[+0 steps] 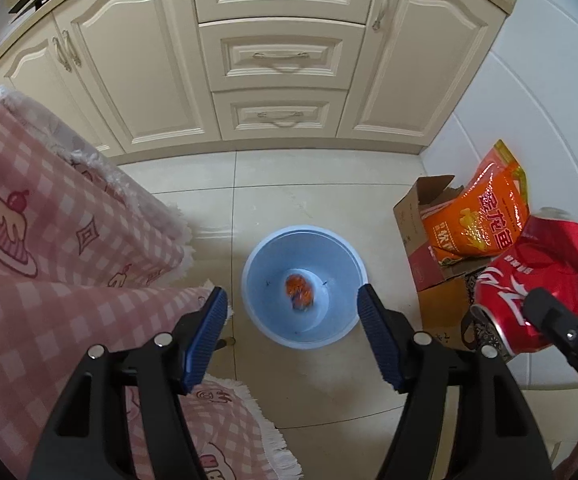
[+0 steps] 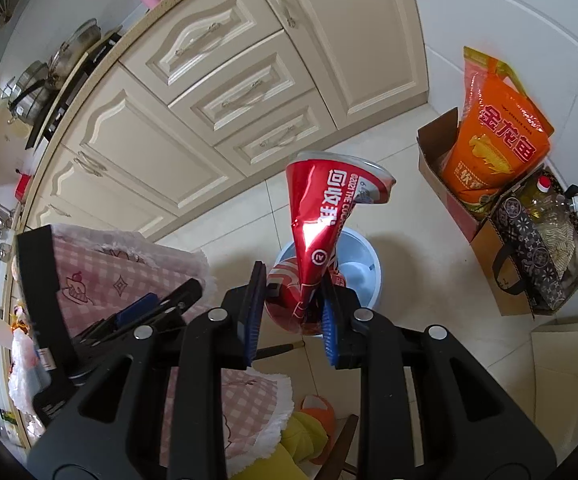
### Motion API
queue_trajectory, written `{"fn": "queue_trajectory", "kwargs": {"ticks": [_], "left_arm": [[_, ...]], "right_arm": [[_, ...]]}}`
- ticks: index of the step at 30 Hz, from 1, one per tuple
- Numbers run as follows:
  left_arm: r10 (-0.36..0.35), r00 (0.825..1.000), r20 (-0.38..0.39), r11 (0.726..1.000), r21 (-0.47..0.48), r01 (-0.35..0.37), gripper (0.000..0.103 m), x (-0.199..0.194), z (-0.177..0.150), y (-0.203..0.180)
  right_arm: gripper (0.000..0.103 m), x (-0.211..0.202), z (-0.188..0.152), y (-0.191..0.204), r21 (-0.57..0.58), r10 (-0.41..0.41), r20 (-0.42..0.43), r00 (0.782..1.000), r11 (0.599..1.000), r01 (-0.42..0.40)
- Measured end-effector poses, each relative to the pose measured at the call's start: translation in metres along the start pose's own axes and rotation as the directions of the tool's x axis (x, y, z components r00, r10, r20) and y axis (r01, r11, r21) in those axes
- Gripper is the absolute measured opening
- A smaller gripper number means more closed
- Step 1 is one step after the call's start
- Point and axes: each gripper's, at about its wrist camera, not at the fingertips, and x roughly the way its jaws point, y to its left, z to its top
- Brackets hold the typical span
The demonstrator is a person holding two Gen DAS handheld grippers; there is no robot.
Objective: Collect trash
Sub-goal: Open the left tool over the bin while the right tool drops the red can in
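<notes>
A light blue trash bin [image 1: 303,286] stands on the tiled floor with an orange wrapper [image 1: 299,292] at its bottom. My left gripper [image 1: 291,332] is open and empty, held above the bin. My right gripper [image 2: 289,312] is shut on a crushed red cola can [image 2: 321,228], held above the bin [image 2: 363,268]. The can also shows at the right of the left wrist view [image 1: 537,284], with a right finger [image 1: 557,320] in front of it.
A table with a pink checked cloth [image 1: 49,240] is on the left. A cardboard box [image 1: 429,248] with an orange bag [image 1: 477,212] stands on the right, next to a patterned bag with an oil bottle [image 2: 545,200]. Cream cabinets [image 1: 281,60] run behind.
</notes>
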Motion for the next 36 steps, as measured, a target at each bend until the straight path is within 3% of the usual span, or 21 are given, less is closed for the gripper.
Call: {"fn": "queue_trajectory", "kwargs": {"ticks": [15, 16, 18, 36], "left_arm": [[0.045, 0.998, 0.035, 0.997, -0.058, -0.043, 0.066, -0.025, -0.006, 0.025], [0.046, 0.998, 0.033, 0.997, -0.058, -0.044, 0.066, -0.025, -0.007, 0.026], [0.046, 0.999, 0.028, 0.997, -0.063, -0.044, 0.066, -0.025, -0.007, 0.028], [0.038, 0.998, 0.053, 0.999, -0.026, -0.036, 0.066, -0.041, -0.013, 0.018]], "right_arm": [[0.027, 0.038, -0.001, 0.038, -0.141, 0.017, -0.125, 0.992, 0.989, -0.035], [0.031, 0.038, -0.001, 0.038, -0.139, 0.015, -0.126, 0.992, 0.990, -0.033], [0.052, 0.037, -0.001, 0.038, -0.132, 0.013, -0.117, 0.993, 0.991, -0.029], [0.052, 0.007, -0.010, 0.032, -0.123, 0.008, -0.080, 0.997, 0.992, -0.018]]}}
